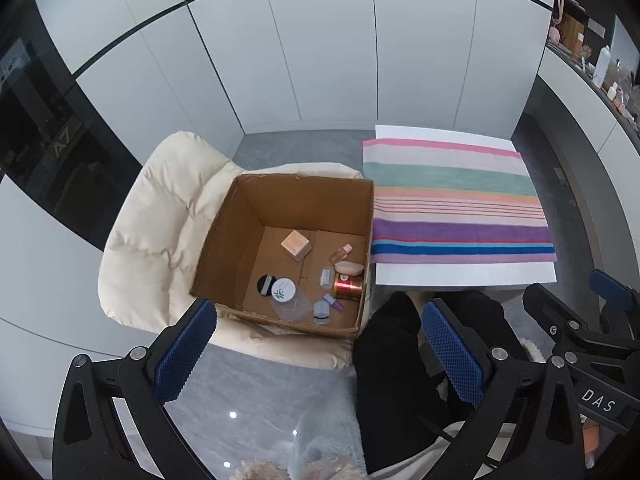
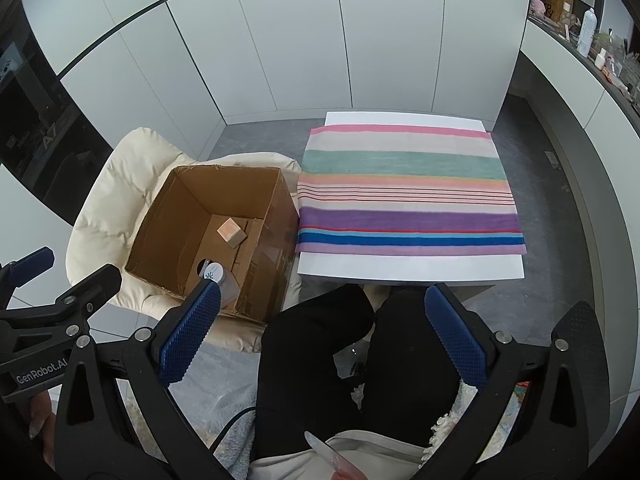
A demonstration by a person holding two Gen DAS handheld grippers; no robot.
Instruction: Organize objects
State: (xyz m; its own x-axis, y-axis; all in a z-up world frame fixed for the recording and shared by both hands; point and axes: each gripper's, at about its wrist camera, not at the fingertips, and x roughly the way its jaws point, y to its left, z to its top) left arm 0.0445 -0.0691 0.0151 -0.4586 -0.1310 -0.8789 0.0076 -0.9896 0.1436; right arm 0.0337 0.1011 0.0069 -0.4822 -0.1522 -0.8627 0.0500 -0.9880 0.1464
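A brown cardboard box (image 1: 288, 248) sits open on a cream padded chair (image 1: 160, 220), just left of a low white counter (image 1: 464, 274) that is covered by a striped towel (image 1: 456, 200) in pink, green, purple and blue bands. The small things lie on the box floor: a peach cube-shaped box (image 1: 296, 245) toward the far side, a small pink bottle (image 1: 341, 253) to its right, and a flat beige oval piece (image 1: 349, 267) touching the right wall above a shiny copper-red tin (image 1: 348, 286). Nearer, a round white jar lid with a green leaf print (image 1: 283, 289) lies beside a black round disc (image 1: 265, 283), with a clear plastic piece (image 1: 292, 307) just in front of them. A small clear tube (image 1: 326, 277), a purple-capped vial (image 1: 334, 302) and a clear pouch (image 1: 321, 312) lie between the jar lid and the tin. The left hand-held gripper (image 1: 320, 356) hangs above the near edge of the box with its blue-padded fingers (image 1: 184, 354) spread wide and nothing between them. The right hand-held gripper (image 2: 324, 330) is likewise spread wide and empty, poised over the person's black trousers (image 2: 320, 360) near the front edge of the counter. No loose item lies on the towel. White cabinet doors (image 2: 280, 40) fill the far wall, and a cluttered shelf (image 2: 592, 40) runs along the right.
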